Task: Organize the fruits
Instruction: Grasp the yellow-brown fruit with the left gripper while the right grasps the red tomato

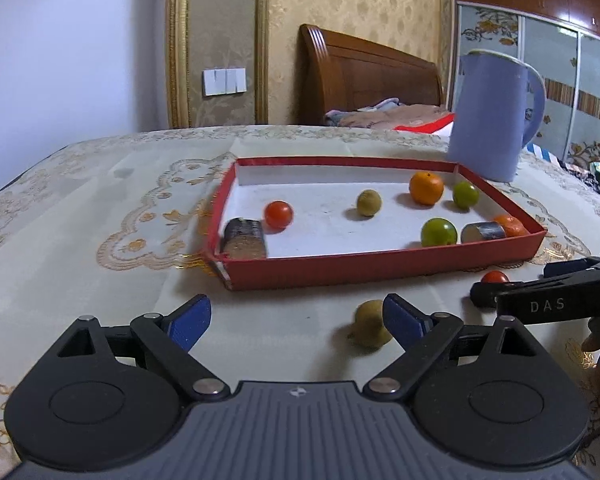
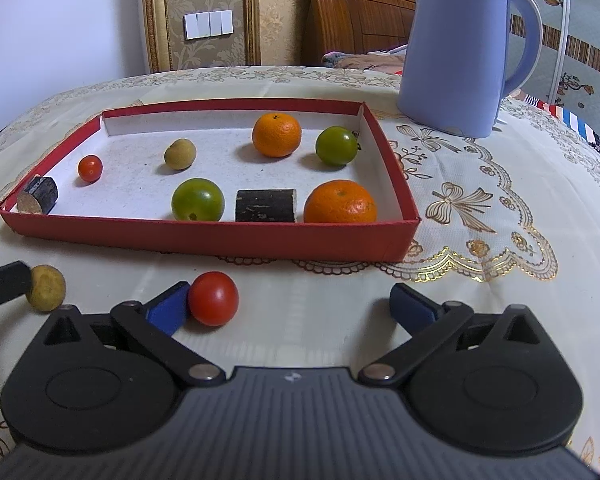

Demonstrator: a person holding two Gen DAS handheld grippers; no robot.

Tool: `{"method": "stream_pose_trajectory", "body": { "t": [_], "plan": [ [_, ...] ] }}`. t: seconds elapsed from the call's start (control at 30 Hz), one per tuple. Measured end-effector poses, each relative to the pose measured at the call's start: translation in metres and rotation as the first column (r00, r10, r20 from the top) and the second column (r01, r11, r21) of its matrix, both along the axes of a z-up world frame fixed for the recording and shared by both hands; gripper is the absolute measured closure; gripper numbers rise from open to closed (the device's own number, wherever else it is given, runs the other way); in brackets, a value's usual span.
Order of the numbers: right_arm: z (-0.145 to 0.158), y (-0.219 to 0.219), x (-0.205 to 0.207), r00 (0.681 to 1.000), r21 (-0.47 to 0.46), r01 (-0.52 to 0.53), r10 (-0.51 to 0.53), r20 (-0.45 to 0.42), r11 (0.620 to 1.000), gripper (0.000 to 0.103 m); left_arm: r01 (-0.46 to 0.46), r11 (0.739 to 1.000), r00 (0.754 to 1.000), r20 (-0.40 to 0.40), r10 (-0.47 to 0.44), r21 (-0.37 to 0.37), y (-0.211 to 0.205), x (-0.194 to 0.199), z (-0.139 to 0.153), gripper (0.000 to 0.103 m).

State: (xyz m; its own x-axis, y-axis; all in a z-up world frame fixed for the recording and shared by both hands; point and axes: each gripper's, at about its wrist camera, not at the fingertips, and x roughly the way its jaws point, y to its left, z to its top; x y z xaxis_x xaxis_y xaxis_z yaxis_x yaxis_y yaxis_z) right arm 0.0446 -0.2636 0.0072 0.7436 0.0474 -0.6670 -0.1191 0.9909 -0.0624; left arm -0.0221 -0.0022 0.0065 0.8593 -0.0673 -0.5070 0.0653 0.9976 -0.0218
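A red tray on the tablecloth holds two oranges, two green fruits, a small red tomato, a tan longan and two dark wood pieces. In front of the tray lie a loose red tomato and a loose tan longan. My left gripper is open, its right finger touching the longan. My right gripper is open, its left finger against the tomato.
A lilac kettle stands behind the tray's right end. The table edge curves away at left. A wooden bed headboard and wardrobe are beyond the table.
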Motion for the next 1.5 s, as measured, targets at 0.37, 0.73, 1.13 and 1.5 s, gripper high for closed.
{"method": "stream_pose_trajectory", "body": {
  "t": [0.37, 0.73, 1.13, 1.5],
  "plan": [
    [0.000, -0.001, -0.001, 1.000, 0.008, -0.002, 0.002, 0.001, 1.000, 0.000, 0.065, 0.994, 0.998, -0.029, -0.063, 0.083, -0.024, 0.007, -0.004, 0.010],
    [0.001, -0.001, -0.001, 1.000, 0.011, -0.004, 0.004, 0.002, 1.000, 0.000, 0.059, 0.996, 0.994, -0.097, -0.052, 0.074, -0.024, 0.019, -0.011, 0.050],
    [0.001, 0.000, -0.003, 1.000, 0.019, -0.027, 0.027, 0.007, 0.999, 0.000, 0.058, 0.997, 0.994, -0.098, -0.052, 0.057, -0.021, 0.019, -0.011, 0.050],
    [0.002, 0.010, -0.008, 0.994, -0.003, -0.099, 0.099, 0.035, 0.995, 0.024, 0.041, 0.998, 0.995, -0.096, -0.036, 0.055, -0.020, 0.020, -0.011, 0.047]
  ]
}}
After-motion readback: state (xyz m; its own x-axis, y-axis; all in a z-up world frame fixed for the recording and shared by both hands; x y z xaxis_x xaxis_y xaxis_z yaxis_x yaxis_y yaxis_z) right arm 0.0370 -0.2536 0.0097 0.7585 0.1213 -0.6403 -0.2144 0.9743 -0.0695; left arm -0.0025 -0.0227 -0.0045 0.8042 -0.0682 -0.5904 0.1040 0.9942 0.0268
